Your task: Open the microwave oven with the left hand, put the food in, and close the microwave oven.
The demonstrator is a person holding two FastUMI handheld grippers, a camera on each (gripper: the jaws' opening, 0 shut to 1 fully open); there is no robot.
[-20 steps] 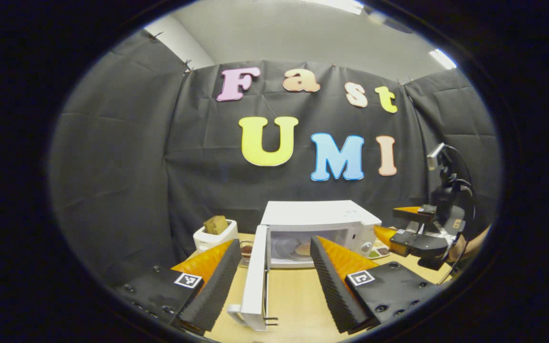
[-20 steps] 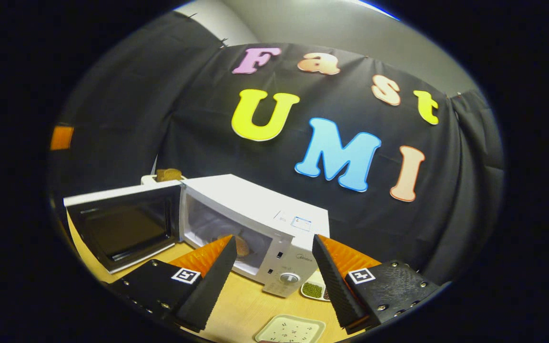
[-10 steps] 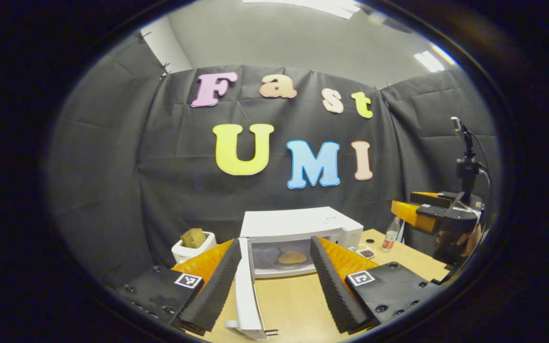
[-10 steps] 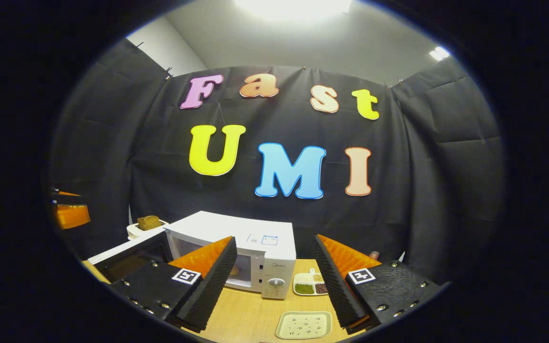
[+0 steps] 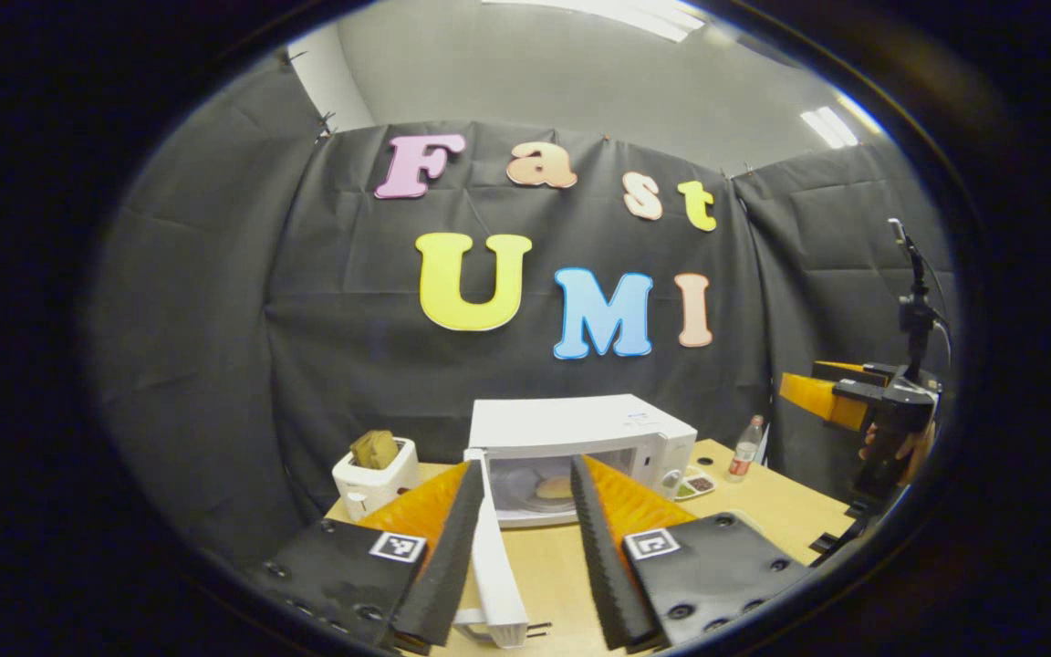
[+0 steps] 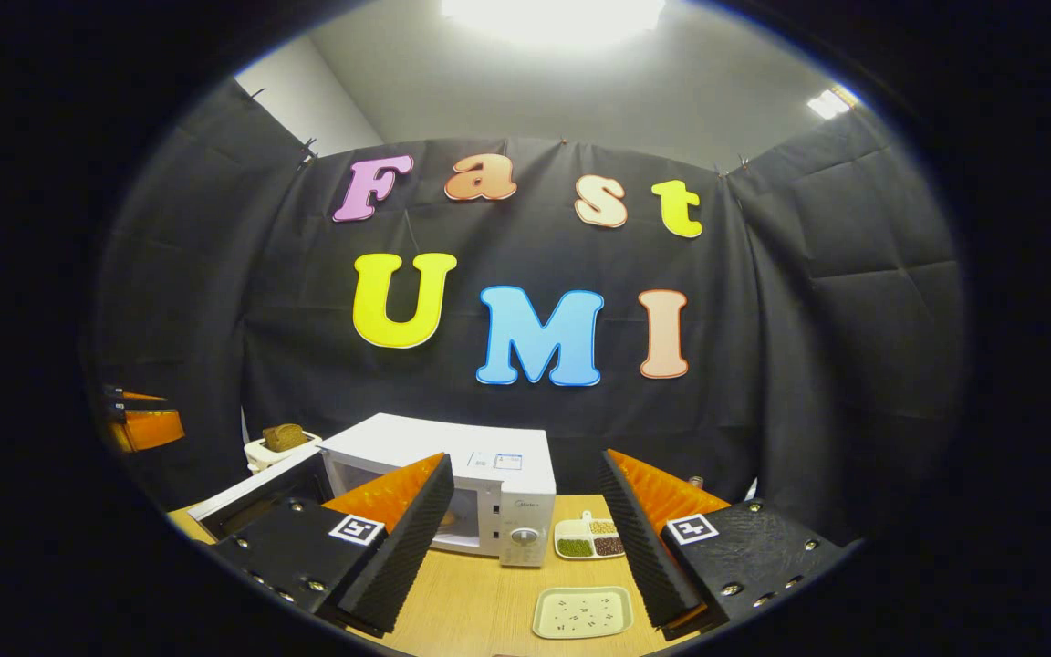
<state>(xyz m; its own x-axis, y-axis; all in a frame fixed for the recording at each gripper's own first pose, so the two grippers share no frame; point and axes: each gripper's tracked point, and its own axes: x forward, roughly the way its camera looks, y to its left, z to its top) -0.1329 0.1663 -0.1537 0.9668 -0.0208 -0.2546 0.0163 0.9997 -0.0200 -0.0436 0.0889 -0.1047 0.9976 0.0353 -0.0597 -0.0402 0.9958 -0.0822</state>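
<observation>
Booth: black cloth walls, a pale wooden table (image 5: 767, 511) with the kitchen things on it.

Left gripper view, microwave: the white microwave (image 5: 580, 429) stands at the back of the table, its door (image 5: 496, 566) swung out towards the camera, seen edge-on.
Left gripper view, food: a round flat bun (image 5: 555, 487) lies inside the open cavity.
Left gripper view, left gripper (image 5: 516, 538): fingers spread, nothing between the pads; the door's edge rises in the gap, nearer the left finger, whether touching I cannot tell.
Left gripper view, other things: a white toaster (image 5: 377, 474) with bread stands left of the oven, a small bottle (image 5: 745, 447) to its right.
Left gripper view, far right: the right gripper (image 5: 822, 397) held up in a hand (image 5: 895, 447), well off the table.

Right gripper view, right gripper (image 6: 525, 538): fingers wide apart, empty, above the table.
Right gripper view, microwave: door hanging open to the left.
Right gripper view, trays: a divided dish of grains (image 6: 589, 538) just beside the oven, an empty speckled tray (image 6: 582, 611) nearer the camera.
</observation>
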